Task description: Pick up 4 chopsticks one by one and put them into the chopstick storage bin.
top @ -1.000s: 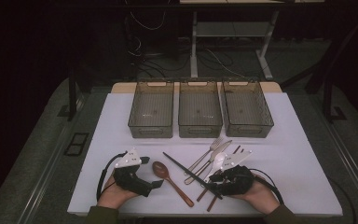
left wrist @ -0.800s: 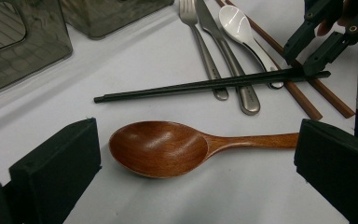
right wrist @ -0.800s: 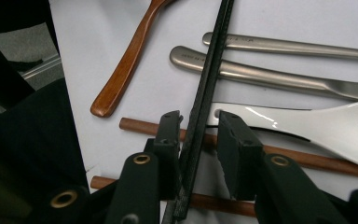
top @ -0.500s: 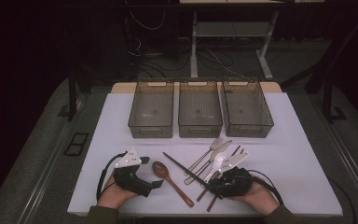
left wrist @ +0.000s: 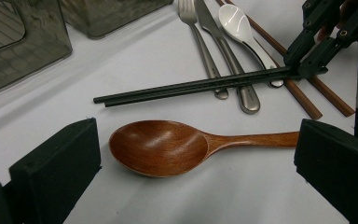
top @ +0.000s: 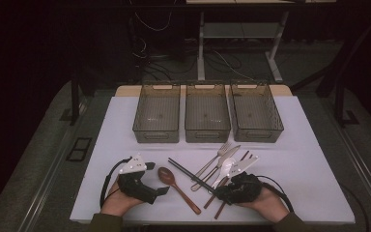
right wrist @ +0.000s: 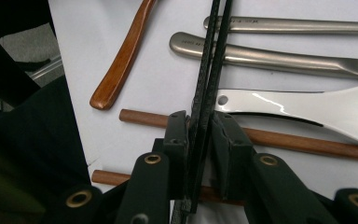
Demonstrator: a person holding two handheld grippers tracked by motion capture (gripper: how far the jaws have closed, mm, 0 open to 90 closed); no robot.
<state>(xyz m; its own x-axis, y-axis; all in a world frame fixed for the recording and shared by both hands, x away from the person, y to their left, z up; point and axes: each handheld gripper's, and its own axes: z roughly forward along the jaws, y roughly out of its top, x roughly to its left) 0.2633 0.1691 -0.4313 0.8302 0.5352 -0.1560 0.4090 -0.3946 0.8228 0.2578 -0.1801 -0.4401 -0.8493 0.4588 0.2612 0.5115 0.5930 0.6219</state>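
Pair of thin black chopsticks (right wrist: pixel 208 84) lies slanted across the white table (top: pixel 309 164), over the steel fork (left wrist: pixel 200 42), steel knife (left wrist: pixel 223 51) and glossy white ceramic spoon (left wrist: pixel 240 28). Right gripper (right wrist: pixel 200 128) has just been closing; its jaws now clamp the chopsticks' near end. Two brown wooden chopsticks (right wrist: pixel 298 142) sit under them. Brown wooden spoon (left wrist: pixel 168 145) lies between the wide-apart jaws of the left gripper (top: pixel 162 190), untouched. Three smoky plastic bins (top: pixel 206 113) stand behind.

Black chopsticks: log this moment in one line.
right gripper: jaws just closing, clamped on black chopsticks | left gripper: open, straddling wooden spoon | bins: empty
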